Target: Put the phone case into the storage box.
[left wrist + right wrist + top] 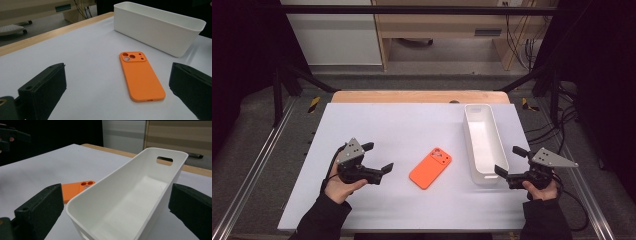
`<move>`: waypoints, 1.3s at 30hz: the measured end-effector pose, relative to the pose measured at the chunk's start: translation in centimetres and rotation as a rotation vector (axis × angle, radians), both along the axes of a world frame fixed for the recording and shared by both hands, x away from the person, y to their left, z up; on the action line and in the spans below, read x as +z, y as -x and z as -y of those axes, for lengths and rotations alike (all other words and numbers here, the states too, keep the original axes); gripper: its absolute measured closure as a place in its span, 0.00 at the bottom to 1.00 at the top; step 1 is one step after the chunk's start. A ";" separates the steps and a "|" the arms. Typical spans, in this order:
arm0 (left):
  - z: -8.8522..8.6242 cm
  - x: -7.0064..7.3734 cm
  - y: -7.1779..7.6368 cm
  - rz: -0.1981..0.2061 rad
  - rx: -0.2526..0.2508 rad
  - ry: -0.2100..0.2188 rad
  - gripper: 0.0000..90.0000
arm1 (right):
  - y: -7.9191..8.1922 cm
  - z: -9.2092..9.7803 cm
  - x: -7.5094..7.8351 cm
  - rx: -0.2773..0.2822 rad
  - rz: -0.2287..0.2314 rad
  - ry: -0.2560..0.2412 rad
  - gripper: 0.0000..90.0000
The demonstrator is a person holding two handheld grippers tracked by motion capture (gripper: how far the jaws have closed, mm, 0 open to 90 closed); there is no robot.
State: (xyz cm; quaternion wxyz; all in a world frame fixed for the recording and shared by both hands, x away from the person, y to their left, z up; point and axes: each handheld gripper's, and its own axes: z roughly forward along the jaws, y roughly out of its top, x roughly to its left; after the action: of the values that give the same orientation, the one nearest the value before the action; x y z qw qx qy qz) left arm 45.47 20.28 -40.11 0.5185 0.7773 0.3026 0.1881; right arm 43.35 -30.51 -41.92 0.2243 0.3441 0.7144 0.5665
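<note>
Orange phone case (430, 168) lies untouched at frame centre; left gripper (378, 159) and right gripper (507, 161) gape empty. Pickup likely next, white bin (484, 145) alongside.

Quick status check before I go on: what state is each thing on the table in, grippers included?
orange phone case: lying flat, camera cutouts up, untouched, outside the bin.
white bin: upright, empty, on the white mat.
left gripper: open, holding nothing, left of the case.
right gripper: open, holding nothing, at the bin's near end.

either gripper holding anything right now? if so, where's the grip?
Nothing held. The left gripper and right gripper are both open; the orange phone case lies untouched beside the white bin.
</note>
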 end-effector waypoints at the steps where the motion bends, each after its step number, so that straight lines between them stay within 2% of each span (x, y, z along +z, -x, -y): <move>1: 0.1 0.0 -0.1 -0.001 -0.002 -0.001 0.01 | 0.0 0.0 0.0 0.000 0.000 -0.001 0.00; 27: 5.2 -0.3 -1.6 -0.047 -0.062 -0.049 0.01 | 0.0 0.0 0.0 0.002 0.003 -0.003 0.00; 39: 7.4 -0.8 -2.4 -0.078 -0.086 -0.087 0.01 | 0.0 -0.1 0.0 0.001 0.003 0.001 0.00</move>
State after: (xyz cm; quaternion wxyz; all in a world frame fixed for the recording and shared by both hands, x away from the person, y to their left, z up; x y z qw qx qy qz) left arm 47.82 12.88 -40.87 0.4798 0.8180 0.2804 0.1483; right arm 43.33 -30.43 -41.95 0.2251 0.3428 0.7146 0.5667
